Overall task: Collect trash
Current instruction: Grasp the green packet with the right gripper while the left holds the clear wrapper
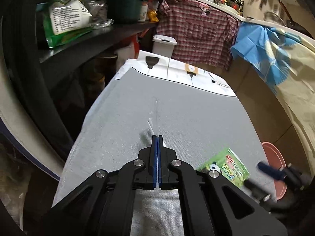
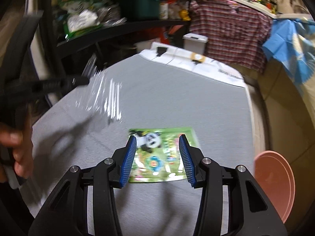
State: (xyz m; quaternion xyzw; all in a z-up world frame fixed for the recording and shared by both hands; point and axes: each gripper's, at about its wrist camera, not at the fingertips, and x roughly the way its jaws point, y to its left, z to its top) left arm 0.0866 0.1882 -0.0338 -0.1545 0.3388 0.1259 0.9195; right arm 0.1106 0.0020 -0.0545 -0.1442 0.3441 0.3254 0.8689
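Note:
A clear plastic wrapper [image 2: 102, 96] with thin white sticks inside hangs from my left gripper [image 2: 84, 80], lifted above the grey table [image 2: 177, 102]. In the left wrist view my left gripper [image 1: 157, 136] is shut, and the wrapper [image 1: 155, 116] shows edge-on past its tips. A green panda-print packet [image 2: 155, 163] lies flat on the table. My right gripper [image 2: 158, 137] hovers just above the packet, its jaws open to either side of it and its pads not pressing. The same packet [image 1: 228, 165] and a blue right finger [image 1: 270, 170] show at the lower right.
A pink basin [image 2: 275, 186] sits off the table's right edge. A white lidded bin [image 1: 164, 44] stands beyond the far end, before a hanging plaid shirt [image 1: 198, 29]. A cluttered dark shelf [image 1: 88, 33] runs along the left. A person's hand [image 2: 17, 147] grips the left tool.

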